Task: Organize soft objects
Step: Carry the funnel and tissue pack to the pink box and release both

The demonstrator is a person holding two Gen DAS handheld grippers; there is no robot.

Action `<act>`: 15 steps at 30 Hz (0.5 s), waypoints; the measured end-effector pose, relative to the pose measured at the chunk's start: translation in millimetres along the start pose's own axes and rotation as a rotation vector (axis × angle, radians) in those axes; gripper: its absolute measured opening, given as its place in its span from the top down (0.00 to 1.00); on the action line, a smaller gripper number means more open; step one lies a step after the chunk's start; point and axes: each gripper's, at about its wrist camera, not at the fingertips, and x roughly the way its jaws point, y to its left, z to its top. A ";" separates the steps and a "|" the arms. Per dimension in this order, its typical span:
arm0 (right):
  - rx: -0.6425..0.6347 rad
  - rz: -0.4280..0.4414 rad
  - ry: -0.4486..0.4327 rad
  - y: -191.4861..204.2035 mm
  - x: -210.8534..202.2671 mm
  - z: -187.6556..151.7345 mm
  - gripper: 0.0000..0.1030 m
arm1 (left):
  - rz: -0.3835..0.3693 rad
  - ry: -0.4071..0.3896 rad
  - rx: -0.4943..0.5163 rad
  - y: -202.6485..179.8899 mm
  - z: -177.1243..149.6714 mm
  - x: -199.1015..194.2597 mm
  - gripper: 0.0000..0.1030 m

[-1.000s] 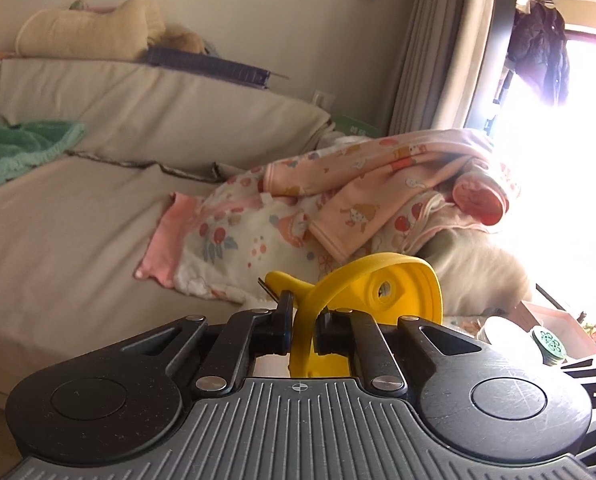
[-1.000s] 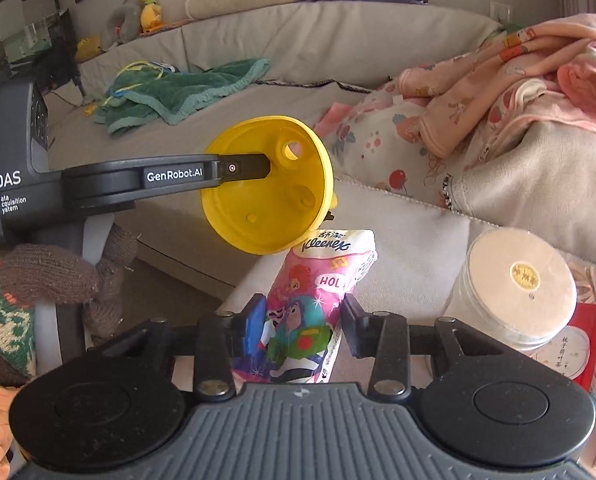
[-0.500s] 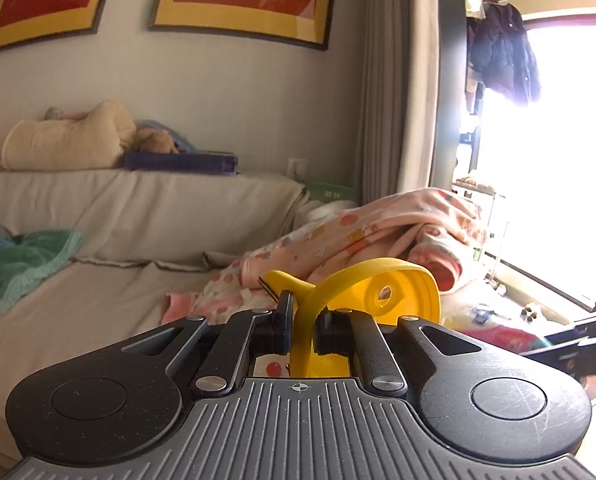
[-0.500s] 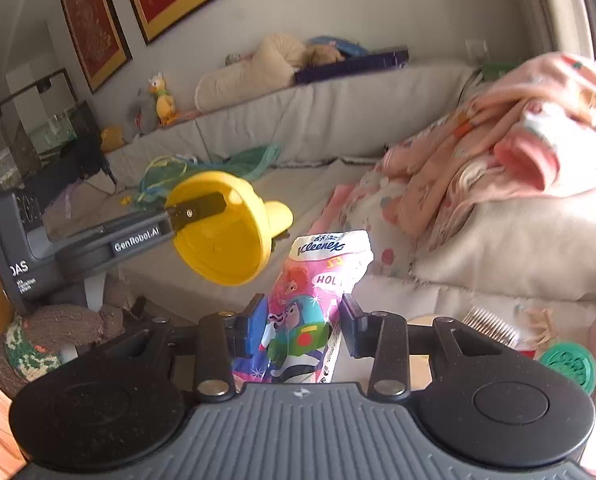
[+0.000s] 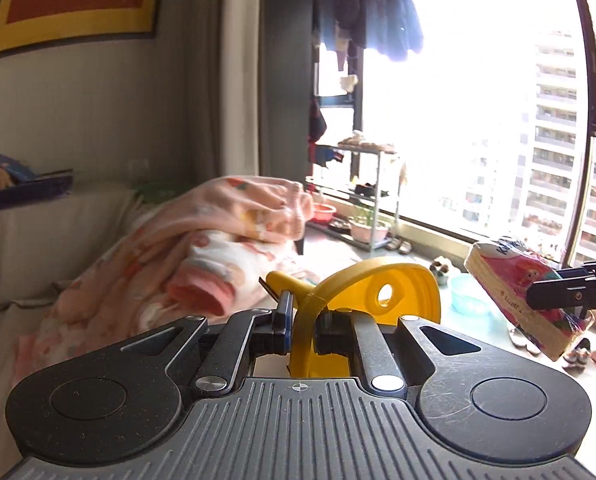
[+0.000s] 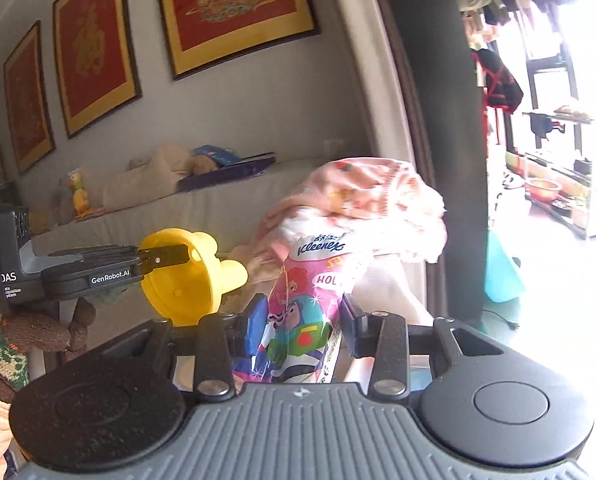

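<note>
- Right now my left tongs (image 5: 301, 322) are pinched tight on the thin rim of a yellow plastic funnel (image 5: 382, 300); its bowl stands on edge between the pads, with the spout (image 5: 283, 282) pointing away to the left.
- My right tongs (image 6: 302, 322) are partly open and clamped on a pack of Kleenex tissues (image 6: 300, 312) with cartoon printing, held upright, both pads pressing its sides.
- In the left wrist view the tissue pack (image 5: 526, 300) hangs tilted in the air at the right, in front of the bright window (image 5: 478, 120).
- In the right wrist view the funnel (image 6: 185, 276) is just left of the pack, held off the sofa (image 6: 217, 208).
- A heap of pink patterned clothing (image 5: 217, 240) lies on the sofa's end, behind both held things.
- Soft toys (image 6: 169, 168) rest along the sofa's back, under framed red pictures (image 6: 233, 8).
- The view is blurred at the edges.
</note>
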 end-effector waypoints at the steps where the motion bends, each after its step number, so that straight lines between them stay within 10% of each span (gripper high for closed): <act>1: 0.013 -0.035 -0.006 -18.8 -6.7 -0.9 0.63 | -0.038 0.017 0.002 -14.8 -2.3 17.3 0.89; 8: 0.066 -0.144 -0.002 -93.0 -10.1 -9.2 0.63 | -0.170 0.161 -0.058 -63.2 -40.6 123.0 0.88; 12: 0.101 -0.132 0.055 -116.7 23.3 -20.0 0.58 | -0.245 0.410 -0.107 -71.7 -88.6 180.1 0.80; 15: 0.149 -0.127 0.159 -131.3 61.9 -34.5 0.54 | -0.242 0.395 -0.146 -66.9 -106.7 178.7 0.75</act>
